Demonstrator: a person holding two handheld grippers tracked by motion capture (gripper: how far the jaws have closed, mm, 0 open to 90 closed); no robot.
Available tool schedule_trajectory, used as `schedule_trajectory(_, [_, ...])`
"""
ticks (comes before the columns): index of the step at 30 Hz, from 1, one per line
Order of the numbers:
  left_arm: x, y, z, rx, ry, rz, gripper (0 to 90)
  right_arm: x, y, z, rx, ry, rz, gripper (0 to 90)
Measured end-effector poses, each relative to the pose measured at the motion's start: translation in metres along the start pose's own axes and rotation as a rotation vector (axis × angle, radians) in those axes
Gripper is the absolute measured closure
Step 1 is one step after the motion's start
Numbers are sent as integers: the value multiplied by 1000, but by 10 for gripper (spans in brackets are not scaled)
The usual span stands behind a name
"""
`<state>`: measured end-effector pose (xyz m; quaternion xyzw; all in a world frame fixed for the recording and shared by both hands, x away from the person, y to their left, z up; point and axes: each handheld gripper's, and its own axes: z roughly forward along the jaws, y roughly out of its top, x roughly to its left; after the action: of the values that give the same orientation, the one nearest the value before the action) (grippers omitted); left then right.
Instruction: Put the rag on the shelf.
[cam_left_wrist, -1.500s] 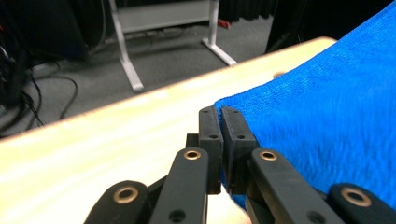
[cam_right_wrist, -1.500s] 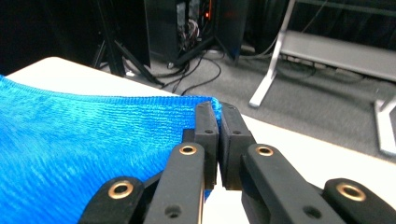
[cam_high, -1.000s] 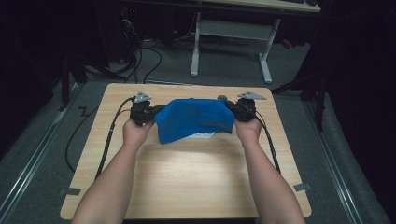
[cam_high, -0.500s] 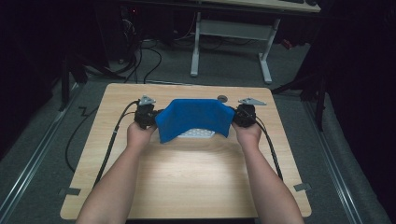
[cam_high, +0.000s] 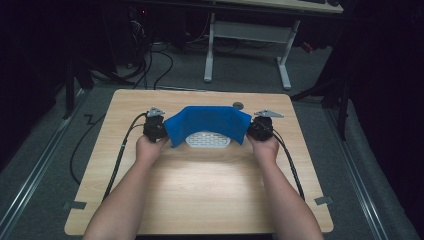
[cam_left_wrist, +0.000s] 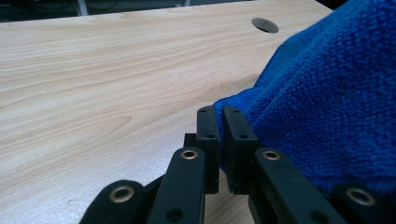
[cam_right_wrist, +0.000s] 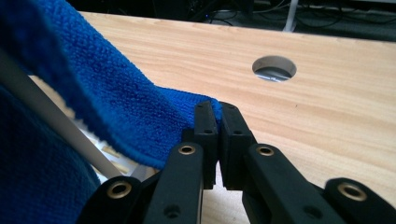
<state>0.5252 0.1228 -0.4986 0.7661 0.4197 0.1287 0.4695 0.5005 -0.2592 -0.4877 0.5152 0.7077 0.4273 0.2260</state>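
Note:
A blue terry cloth (cam_high: 207, 122) hangs stretched between my two grippers above the wooden table (cam_high: 200, 190). My left gripper (cam_high: 164, 128) is shut on its left corner, and the left gripper view shows blue cloth (cam_left_wrist: 317, 102) pinched between the black jaws of the left gripper (cam_left_wrist: 220, 112); those jaws have just been opening a little, with the cloth still between them. My right gripper (cam_high: 249, 129) is shut on the right corner, where blue cloth (cam_right_wrist: 107, 93) is clamped in the right gripper (cam_right_wrist: 218, 108). A white perforated object (cam_high: 207, 140) lies on the table under the cloth's lower edge, partly covered.
A round cable hole (cam_high: 238, 105) sits in the tabletop just behind the cloth and shows as a hole (cam_right_wrist: 274, 67) ahead of the right jaws. Gripper cables (cam_high: 120, 155) trail back along both forearms. Floor cables and a white desk frame (cam_high: 210, 45) lie beyond the far edge.
Both hands have sunk toward the table with the cloth. It now hangs lower and more upright, and more of the white perforated object shows below it.

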Motion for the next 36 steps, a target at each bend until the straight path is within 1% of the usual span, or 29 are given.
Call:
schedule_trajectory(3, [-2, -1, 0, -1, 0, 2, 841, 0, -4, 1, 2, 2, 9, 850])
schedule_trajectory(4, [-2, -1, -1, -1, 3, 3, 826, 0, -5, 1, 4, 1, 13, 822])
schedule_trajectory(5, [-2, -1, -1, 0, 12, 5, 808, -1, -5, 2, 7, 0, 19, 794])
schedule_trajectory(7, [-3, -1, -4, -5, 43, 18, 772, -2, -5, 0, 4, -2, 23, 742])
schedule_trajectory(9, [-2, 0, -7, -14, 57, 13, 734, -3, -2, -2, -2, -8, 33, 717])
schedule_trajectory(12, [2, 3, -12, -27, 74, -1, 693, -7, 2, -8, -23, -14, 34, 697])
schedule_trajectory(13, [3, 4, -14, -33, 77, -4, 682, -7, 4, -9, -24, -15, 39, 696])
schedule_trajectory(15, [5, 6, -17, -40, 87, -8, 661, -10, 6, -12, -32, -20, 31, 690])
schedule_trajectory(19, [9, 8, -23, -48, 106, -14, 620, -14, 10, -16, -38, -26, 32, 678])
schedule_trajectory(20, [10, 8, -24, -48, 111, -12, 612, -15, 10, -17, -37, -28, 36, 675])
schedule_trajectory(24, [13, 11, -32, -57, 135, -4, 581, -18, 13, -21, -36, -44, 18, 655])
schedule_trajectory(27, [17, 12, -37, -58, 149, -7, 568, -21, 13, -24, -40, -54, 20, 637])
schedule_trajectory(30, [20, 12, -42, -55, 166, 2, 553, -24, 13, -27, -40, -60, 16, 609])
schedule_trajectory(32, [22, 11, -45, -63, 175, 2, 546, -26, 12, -30, -43, -69, 13, 595])
schedule_trajectory(36, [27, 5, -51, -66, 179, -12, 543, -29, 9, -34, -31, -74, 5, 569])
